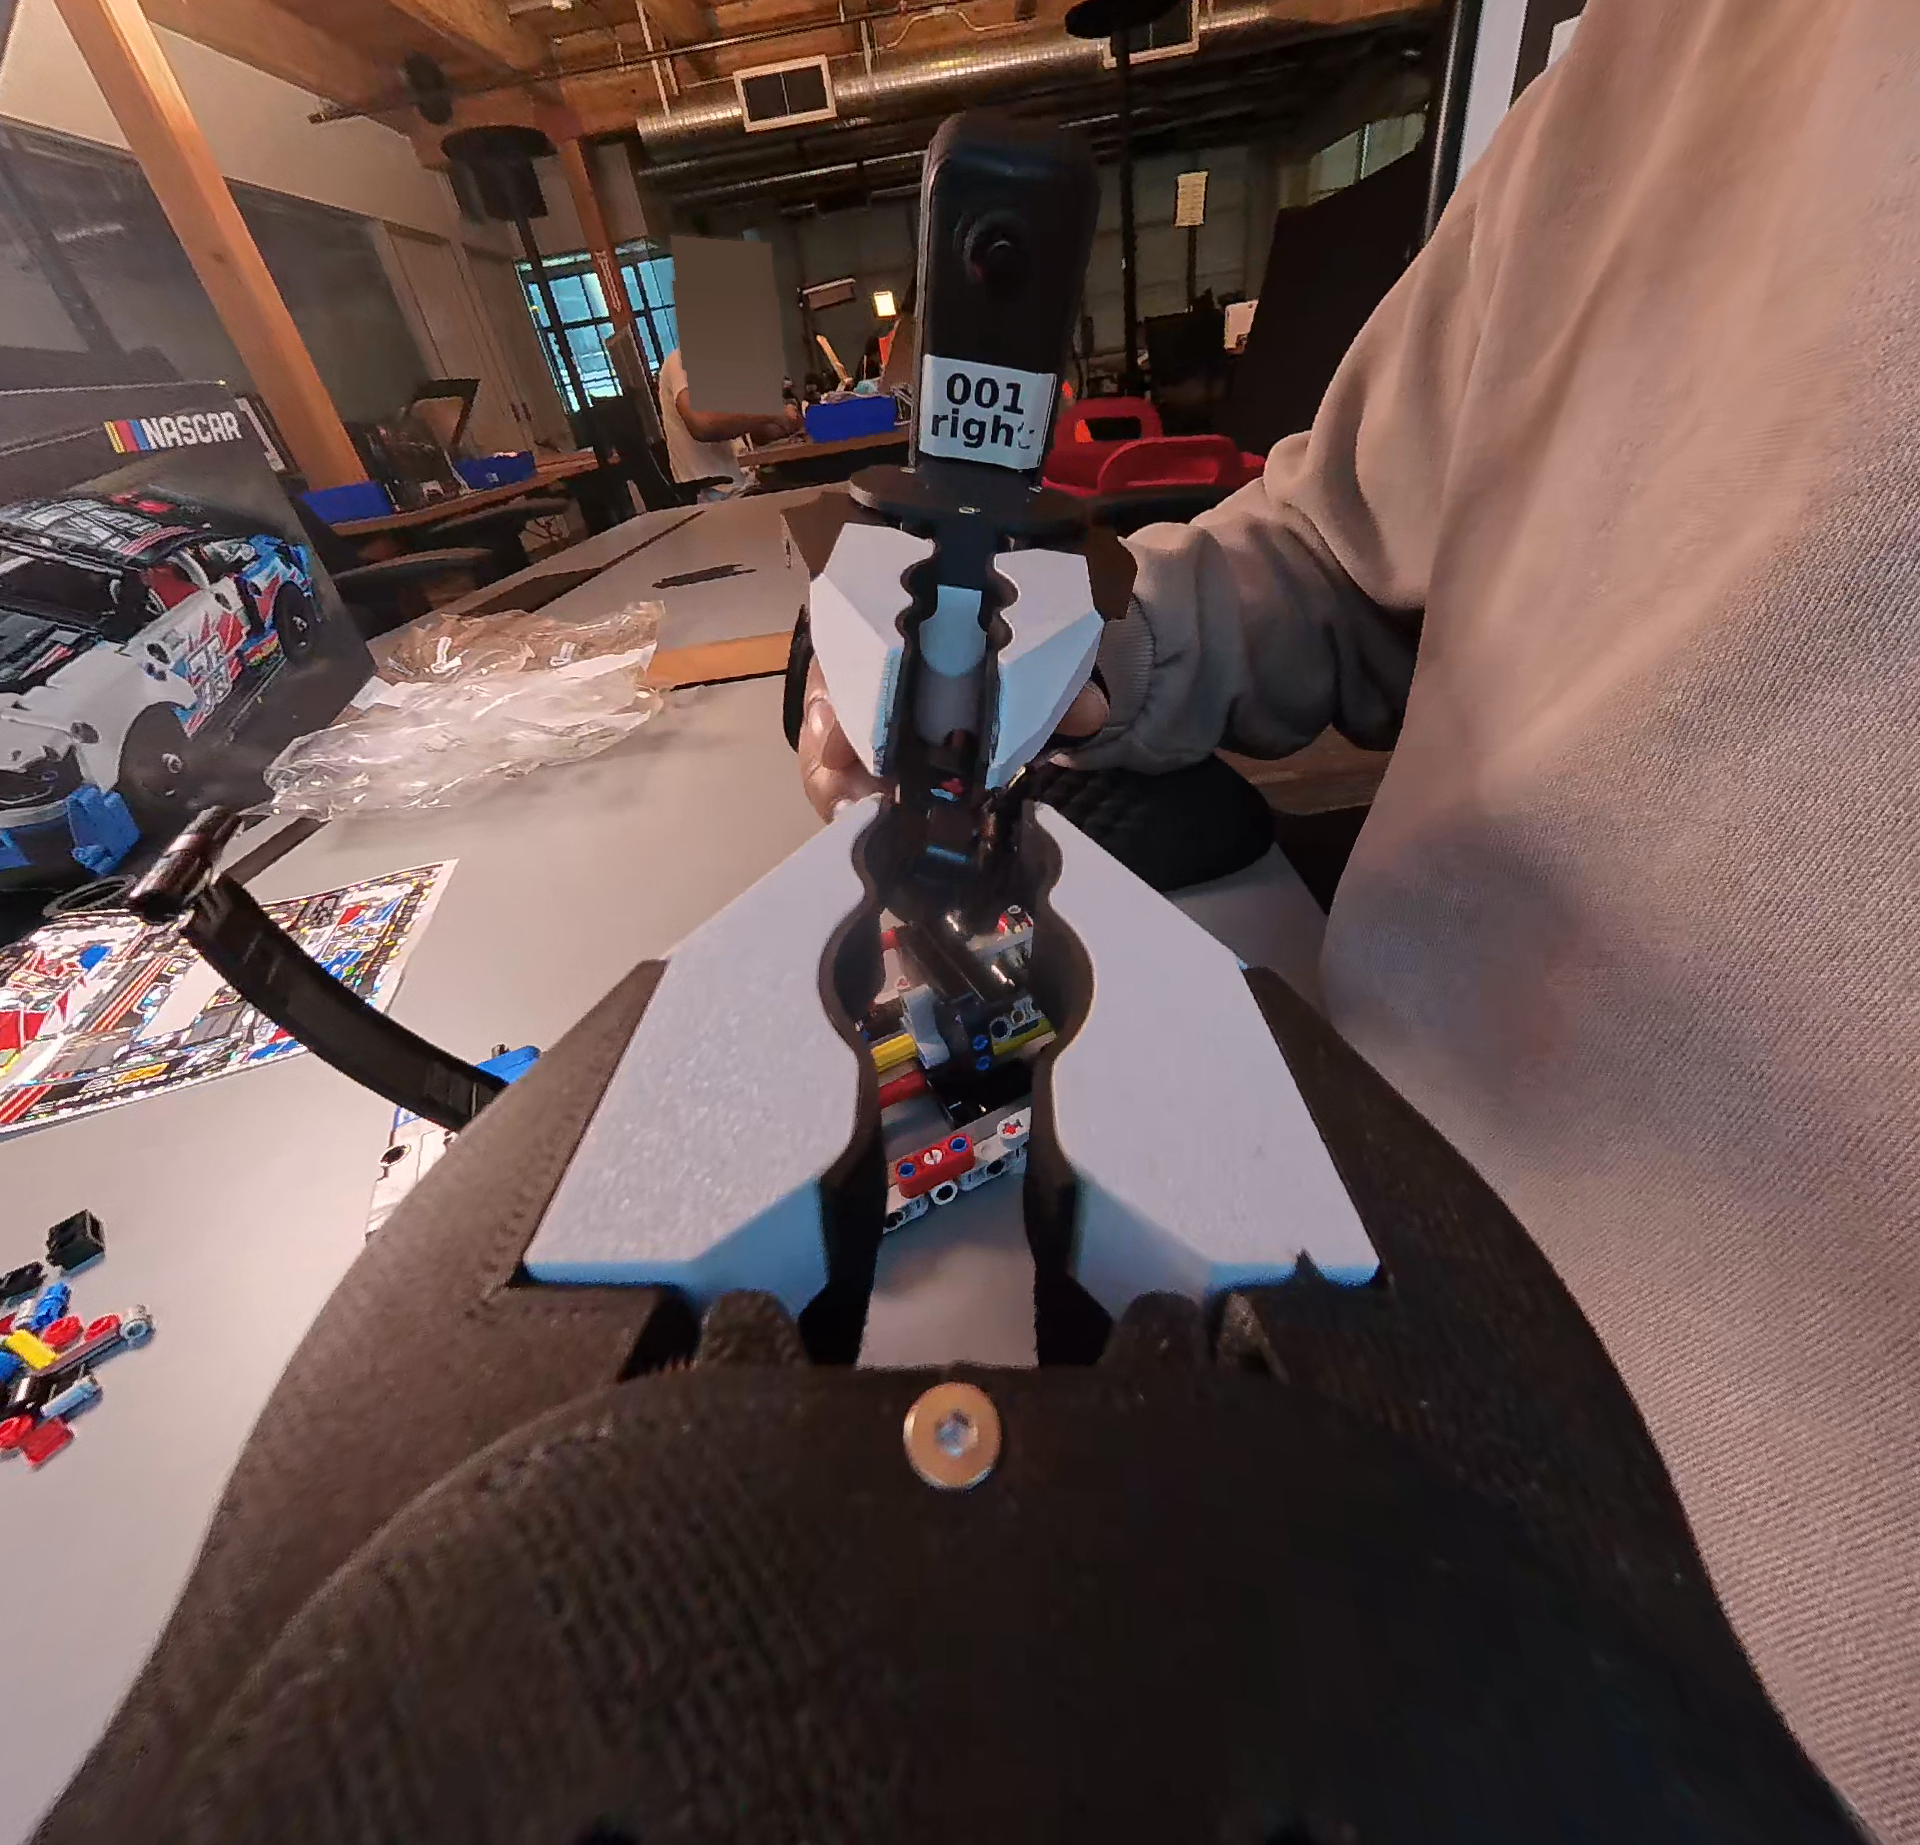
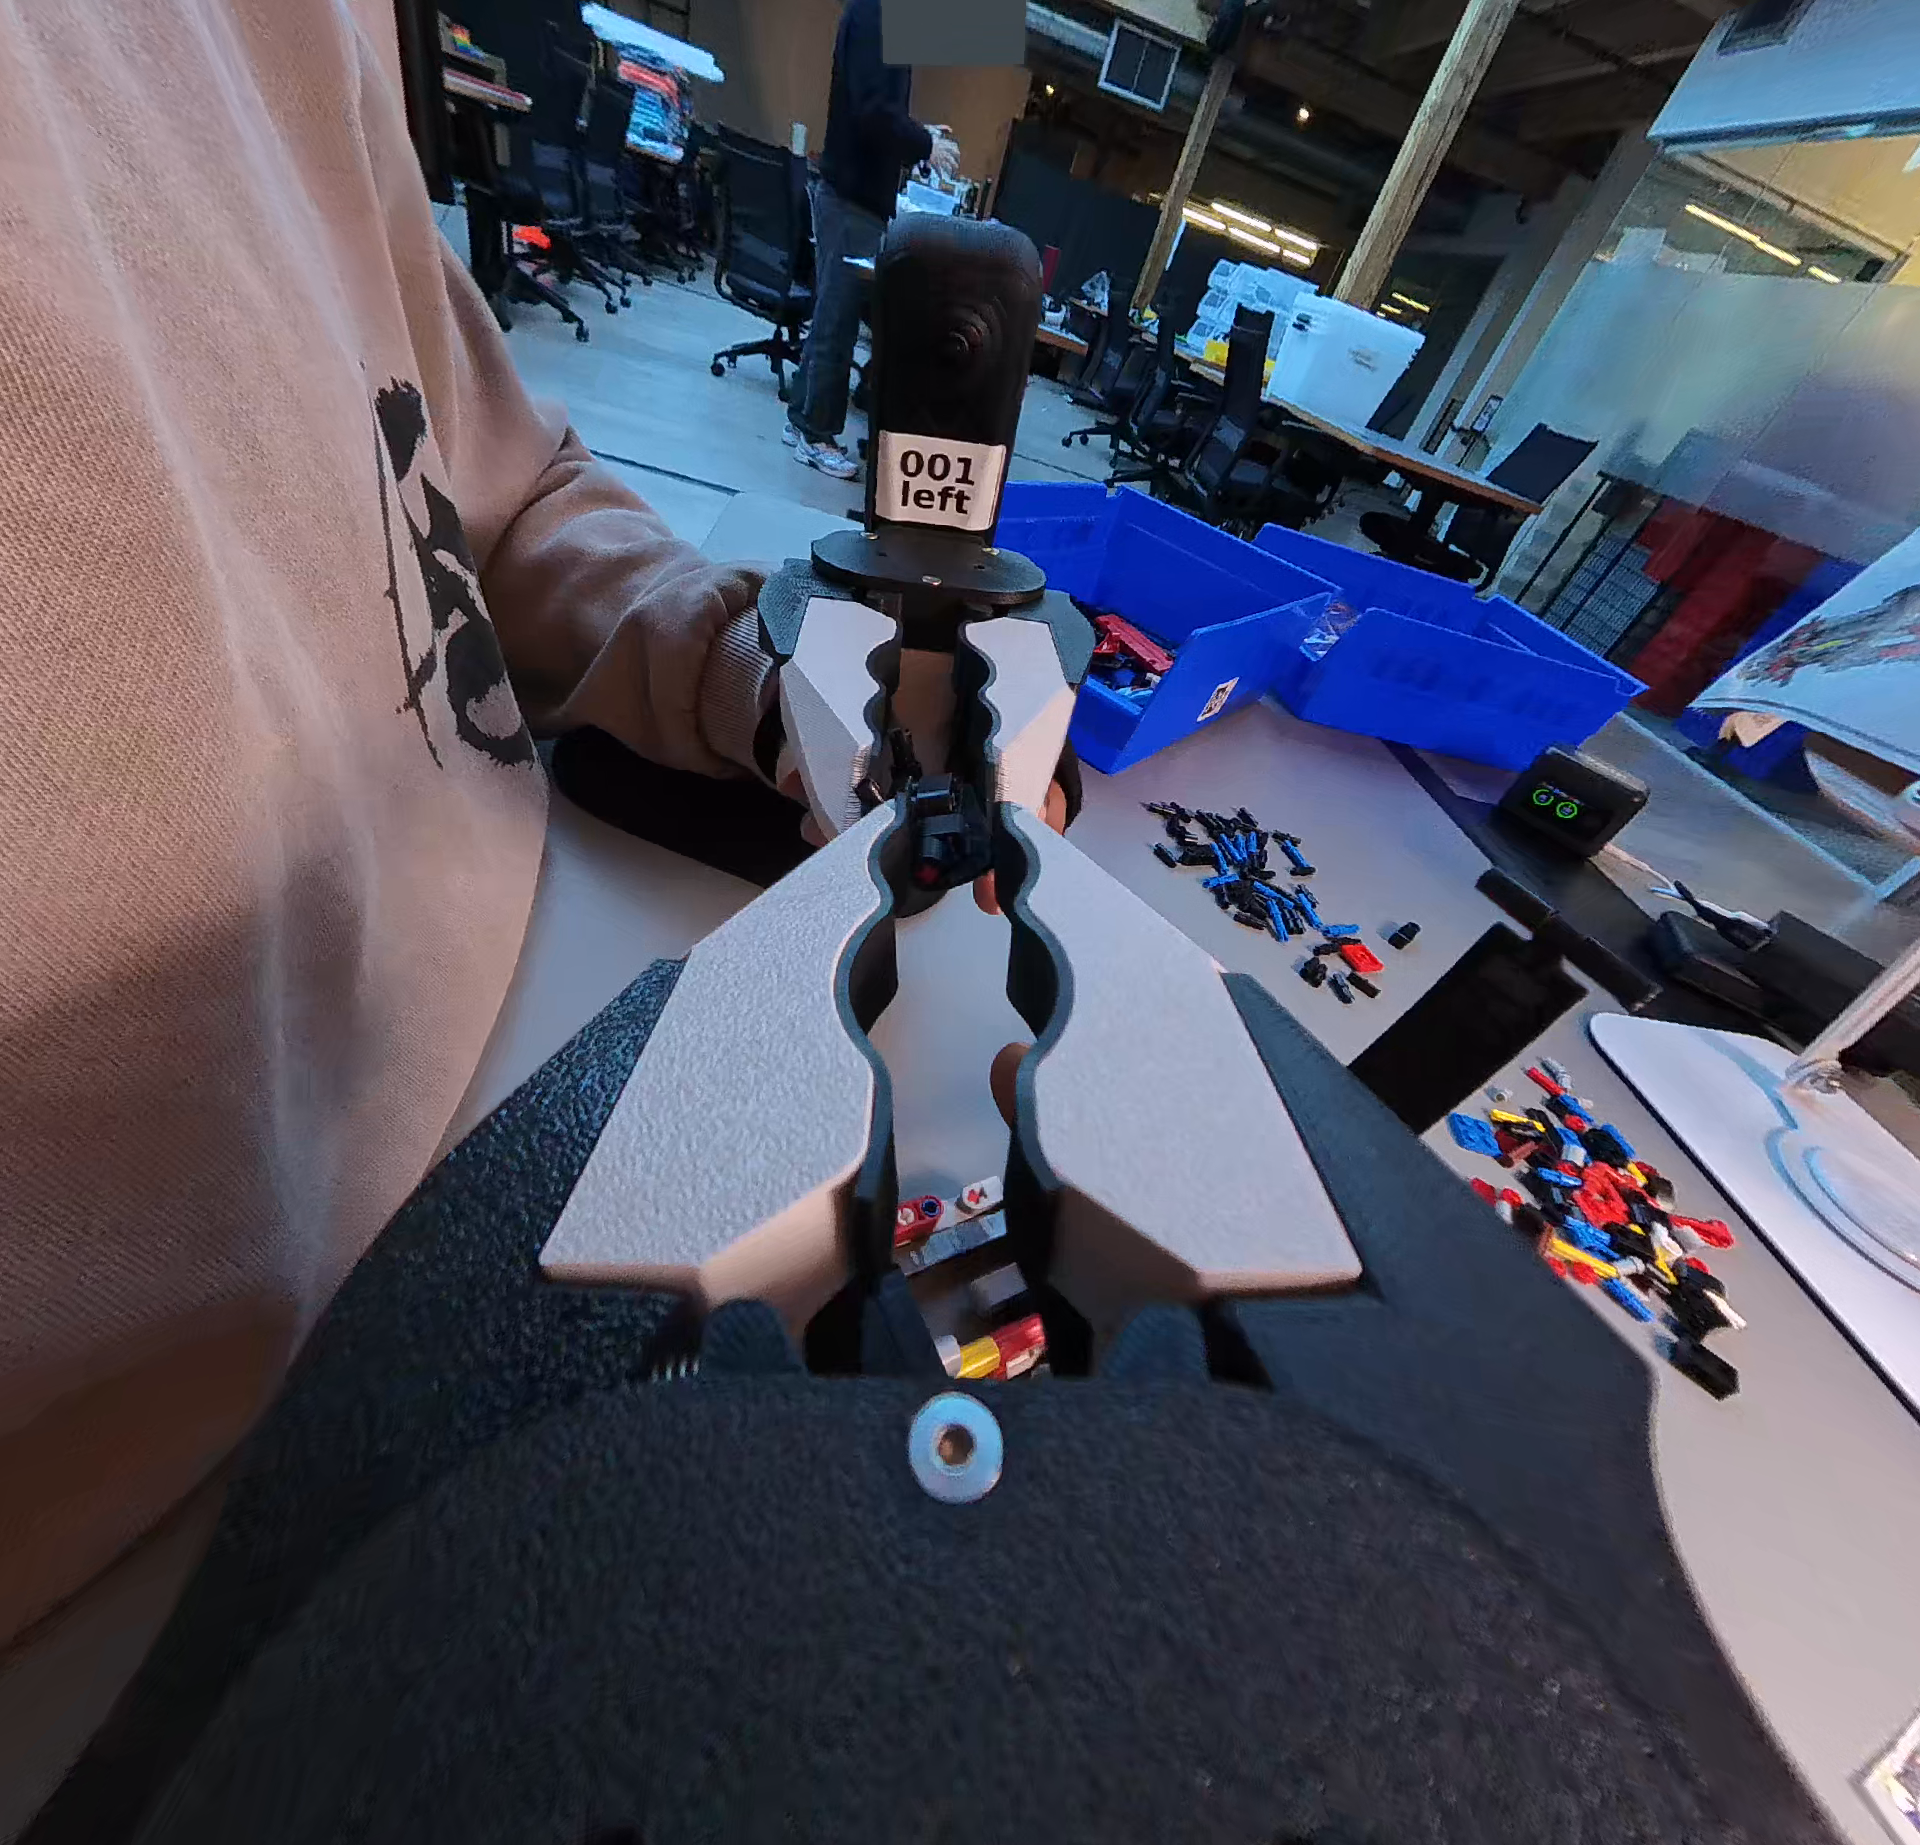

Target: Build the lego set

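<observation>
Only leftward: lego box; rightward, blue bins.

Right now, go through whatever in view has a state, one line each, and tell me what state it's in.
left gripper: fingers closed on a small black piece, tip to tip with the other gripper.
right gripper: fingers closed on the same small black piece.
partly built lego assembly: unfinished, beneath the fingers.
clear plastic bag: emptied, crumpled.
blue bin: open, parts inside.
sticker sheet: lying flat.
</observation>
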